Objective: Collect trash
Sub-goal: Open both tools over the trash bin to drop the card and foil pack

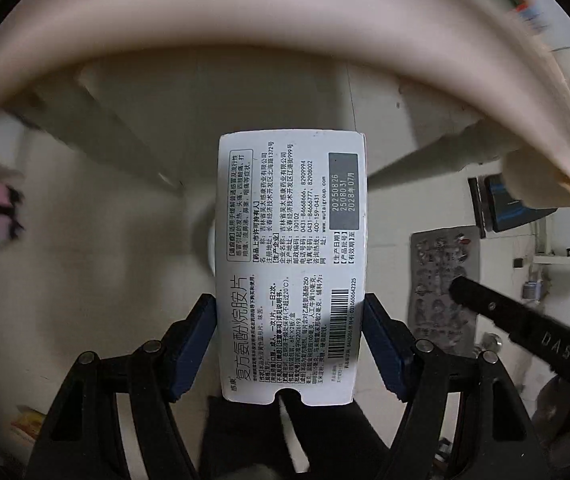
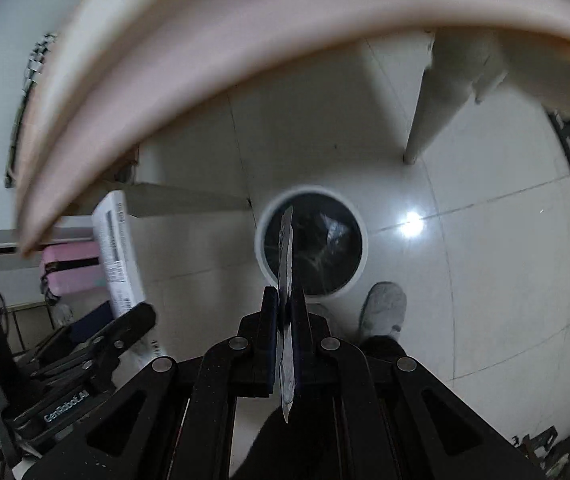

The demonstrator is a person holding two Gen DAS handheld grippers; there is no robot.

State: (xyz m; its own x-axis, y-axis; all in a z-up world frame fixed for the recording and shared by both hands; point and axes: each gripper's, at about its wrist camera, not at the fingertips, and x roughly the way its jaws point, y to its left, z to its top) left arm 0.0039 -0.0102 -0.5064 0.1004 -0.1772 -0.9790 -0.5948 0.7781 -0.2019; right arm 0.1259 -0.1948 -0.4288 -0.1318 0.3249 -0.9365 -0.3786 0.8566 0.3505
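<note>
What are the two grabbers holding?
Left hand-held gripper pinches the medicine box by its lower sides; right hand-held gripper clamps the blister pack near its lower end.

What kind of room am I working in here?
Probably an indoor room at home or a workroom: glossy tiled floor, a round white bin with a black liner, and a pale table edge overhead.

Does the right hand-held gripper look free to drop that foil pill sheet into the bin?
Probably yes: the right hand-held gripper holds the blister sheet in line with the open bin, nothing between.
</note>
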